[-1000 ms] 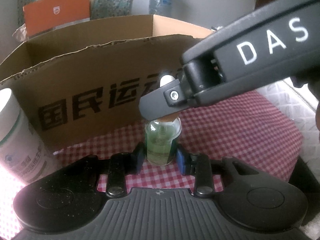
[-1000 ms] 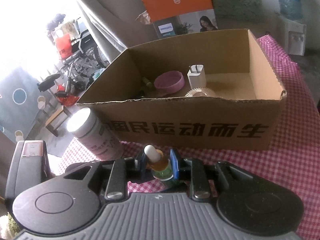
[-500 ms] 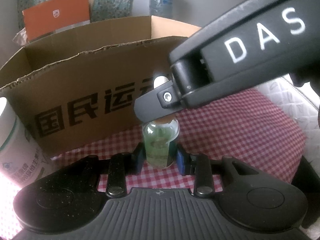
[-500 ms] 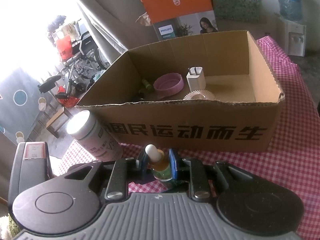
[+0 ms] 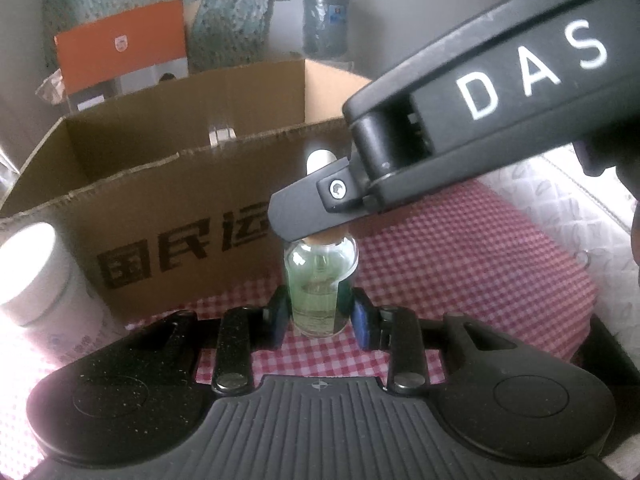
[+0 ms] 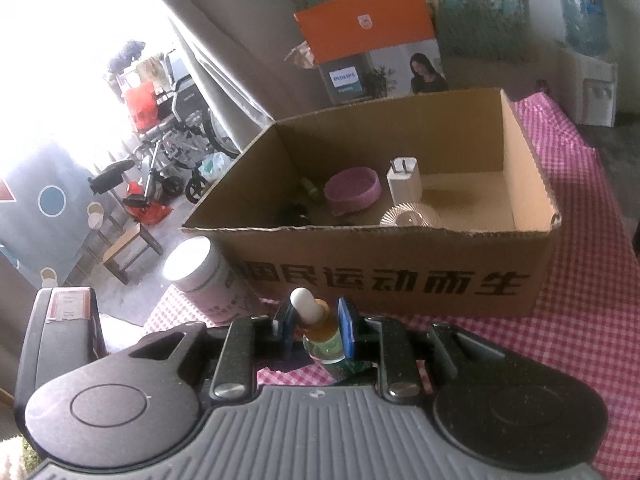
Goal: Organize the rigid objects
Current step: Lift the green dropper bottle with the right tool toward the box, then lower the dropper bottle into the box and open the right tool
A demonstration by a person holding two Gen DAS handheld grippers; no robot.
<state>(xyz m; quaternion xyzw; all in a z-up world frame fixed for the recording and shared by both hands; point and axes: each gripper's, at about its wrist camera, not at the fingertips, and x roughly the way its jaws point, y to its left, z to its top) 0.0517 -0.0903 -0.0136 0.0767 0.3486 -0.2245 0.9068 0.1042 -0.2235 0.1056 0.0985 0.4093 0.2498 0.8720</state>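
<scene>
The box point(image 6: 384, 272) on my checked surface point(image 6: 580, 320) already held a bowl point(image 6: 352, 190), charger point(image 6: 404, 180) and some smaller bits. At its nine o'clock the canister point(image 6: 200, 272) waited outside. My left tool point(image 5: 318, 314) pinched the dropper bottle point(image 5: 320, 288) by its body, my right tool point(image 6: 316, 326) its neck; the bottle stood at the box's six o'clock.

Left tongs point(image 5: 319, 314) clamped low on the dropper bottle point(image 5: 320, 288); right tongs point(image 6: 316, 326) angled downward, clamped on its neck from the other side.
</scene>
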